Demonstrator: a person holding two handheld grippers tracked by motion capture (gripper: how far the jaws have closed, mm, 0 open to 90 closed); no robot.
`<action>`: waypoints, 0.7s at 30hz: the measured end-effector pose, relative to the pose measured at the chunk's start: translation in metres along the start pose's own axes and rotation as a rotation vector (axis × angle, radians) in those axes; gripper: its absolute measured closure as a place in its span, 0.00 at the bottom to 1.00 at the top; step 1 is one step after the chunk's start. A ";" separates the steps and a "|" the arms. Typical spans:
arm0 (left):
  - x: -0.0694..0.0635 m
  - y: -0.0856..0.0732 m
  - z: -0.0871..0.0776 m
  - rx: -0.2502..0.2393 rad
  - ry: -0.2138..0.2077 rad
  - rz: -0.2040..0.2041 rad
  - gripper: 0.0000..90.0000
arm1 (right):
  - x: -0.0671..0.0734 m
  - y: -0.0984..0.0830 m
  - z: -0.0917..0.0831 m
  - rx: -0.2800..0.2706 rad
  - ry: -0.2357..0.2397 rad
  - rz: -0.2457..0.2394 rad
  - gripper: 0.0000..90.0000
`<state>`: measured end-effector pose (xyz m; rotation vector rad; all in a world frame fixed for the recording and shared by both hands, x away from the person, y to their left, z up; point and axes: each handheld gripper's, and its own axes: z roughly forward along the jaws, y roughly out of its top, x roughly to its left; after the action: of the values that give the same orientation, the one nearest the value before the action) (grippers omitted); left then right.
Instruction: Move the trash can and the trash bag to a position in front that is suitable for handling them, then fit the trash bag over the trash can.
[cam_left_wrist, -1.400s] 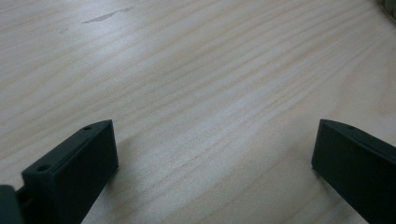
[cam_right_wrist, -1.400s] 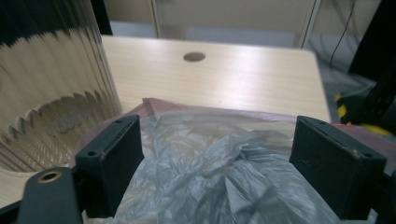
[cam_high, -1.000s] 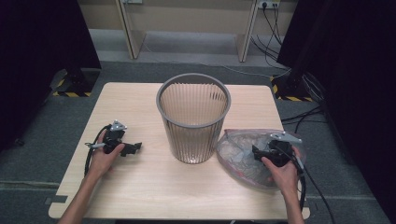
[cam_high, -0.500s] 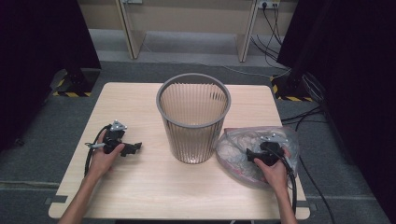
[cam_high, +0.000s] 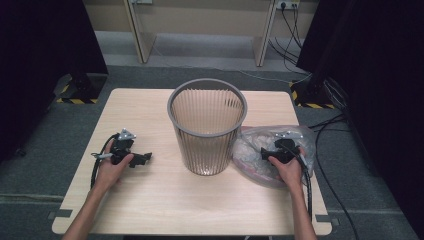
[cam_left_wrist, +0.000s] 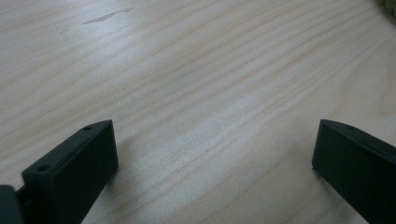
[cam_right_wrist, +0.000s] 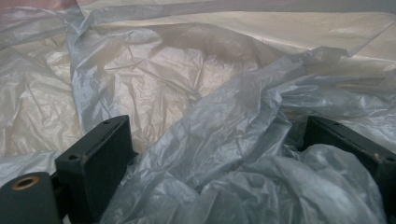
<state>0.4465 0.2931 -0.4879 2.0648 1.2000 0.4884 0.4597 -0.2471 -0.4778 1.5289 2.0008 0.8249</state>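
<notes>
A crumpled clear plastic bag (cam_high: 248, 144) lies on the wooden table (cam_high: 160, 200), right of a grey ribbed waste bin (cam_high: 207, 125). My right gripper (cam_high: 264, 154) lies low on the bag and points left toward the bin. Its jaws have just been opening and now stand wide, with loose folds of the bag (cam_right_wrist: 163, 84) bunched between them at the right gripper (cam_right_wrist: 219, 158). My left gripper (cam_high: 145, 159) rests on the table left of the bin, pointing right. In the left gripper view the left gripper (cam_left_wrist: 215, 158) is open over bare wood.
The bin stands upright at the table's middle, between the two hands. Cables trail from each gripper toward the table's near edge. Dark curtains and floor cables (cam_high: 330, 120) surround the table. Bare wood lies in front of the bin.
The right hand has moved left and down over the bag, toward the bin. The left hand and its gripper have kept still.
</notes>
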 end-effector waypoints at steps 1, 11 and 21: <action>0.000 0.000 0.000 0.000 0.000 0.000 0.00 | -0.001 0.002 0.002 0.000 0.000 0.000 0.11; 0.000 0.000 0.000 0.000 0.002 -0.001 0.00 | -0.005 0.008 0.008 -0.004 -0.001 -0.007 0.13; 0.000 0.000 0.000 0.000 0.002 0.000 0.00 | -0.006 0.005 0.002 -0.047 0.006 -0.023 0.48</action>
<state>0.4469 0.2927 -0.4878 2.0647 1.2019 0.4905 0.4660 -0.2516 -0.4761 1.4764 1.9849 0.8622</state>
